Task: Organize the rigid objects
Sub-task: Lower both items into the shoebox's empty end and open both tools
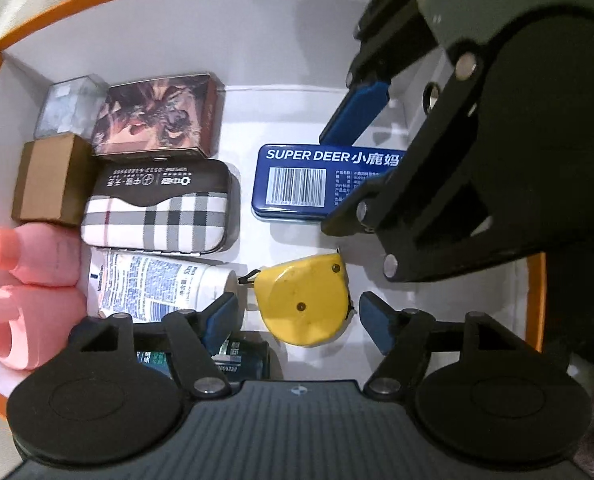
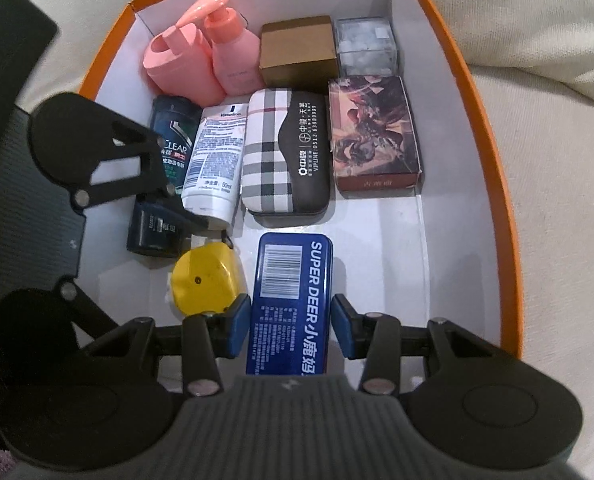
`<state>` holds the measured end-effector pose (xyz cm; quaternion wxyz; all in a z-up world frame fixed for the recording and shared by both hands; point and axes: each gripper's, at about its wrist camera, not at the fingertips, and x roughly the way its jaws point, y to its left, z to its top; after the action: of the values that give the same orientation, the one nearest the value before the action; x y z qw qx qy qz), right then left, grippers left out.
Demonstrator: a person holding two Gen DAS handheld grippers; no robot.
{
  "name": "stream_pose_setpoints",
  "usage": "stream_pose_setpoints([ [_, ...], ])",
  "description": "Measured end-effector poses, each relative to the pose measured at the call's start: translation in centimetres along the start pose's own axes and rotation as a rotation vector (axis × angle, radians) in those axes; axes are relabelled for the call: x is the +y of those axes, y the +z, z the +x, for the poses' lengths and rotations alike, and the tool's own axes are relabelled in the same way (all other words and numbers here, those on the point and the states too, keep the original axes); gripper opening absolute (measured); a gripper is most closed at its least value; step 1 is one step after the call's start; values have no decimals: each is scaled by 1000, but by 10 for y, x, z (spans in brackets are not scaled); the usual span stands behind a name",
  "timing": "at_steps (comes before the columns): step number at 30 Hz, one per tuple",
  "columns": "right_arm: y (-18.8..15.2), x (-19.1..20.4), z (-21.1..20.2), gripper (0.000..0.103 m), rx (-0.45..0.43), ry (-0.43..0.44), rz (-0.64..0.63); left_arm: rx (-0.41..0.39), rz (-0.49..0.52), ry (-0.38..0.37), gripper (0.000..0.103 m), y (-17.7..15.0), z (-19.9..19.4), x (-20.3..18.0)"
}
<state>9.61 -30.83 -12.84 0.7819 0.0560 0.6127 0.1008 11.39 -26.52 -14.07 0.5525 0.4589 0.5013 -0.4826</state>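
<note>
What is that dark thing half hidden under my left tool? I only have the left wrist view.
Observer: A dark CLEAR shampoo bottle, lying beside the white Vaseline tube.
Operator: Is the right tool gripping the blue tin?
Observer: It doesn't look so. The right tool is open, with its fingers flanking the SUPER DEER tin, which lies flat.
Operator: And the pink bottle cut off at my left edge?
Observer: That pink bottle ends in a pump head.
</note>
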Motion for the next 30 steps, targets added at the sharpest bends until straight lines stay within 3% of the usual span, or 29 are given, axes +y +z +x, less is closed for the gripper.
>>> stream_pose_setpoints([
  [3,3,2,1,46,1,-9,-11,-45,-48,-22,79,-9,-13,13],
  [6,8,3,1,46,5,-13,-29,-96,-160,-46,76,-21,-30,21],
  [9,13,8,7,46,27,-23,-51,-173,-320,-83,70,-39,-45,26],
  [10,13,10,11,46,41,-28,-57,-199,-340,-74,62,-44,-51,25],
  [12,13,13,17,46,70,-40,-60,-225,-337,-8,61,-47,-64,13],
  [17,11,17,26,46,107,-20,-44,-263,-375,5,59,-56,-71,10],
  [21,12,17,24,46,82,8,-14,-304,-428,12,59,-66,-74,10],
  [30,22,22,28,46,78,-41,-42,-354,-523,52,59,-72,-81,8],
])
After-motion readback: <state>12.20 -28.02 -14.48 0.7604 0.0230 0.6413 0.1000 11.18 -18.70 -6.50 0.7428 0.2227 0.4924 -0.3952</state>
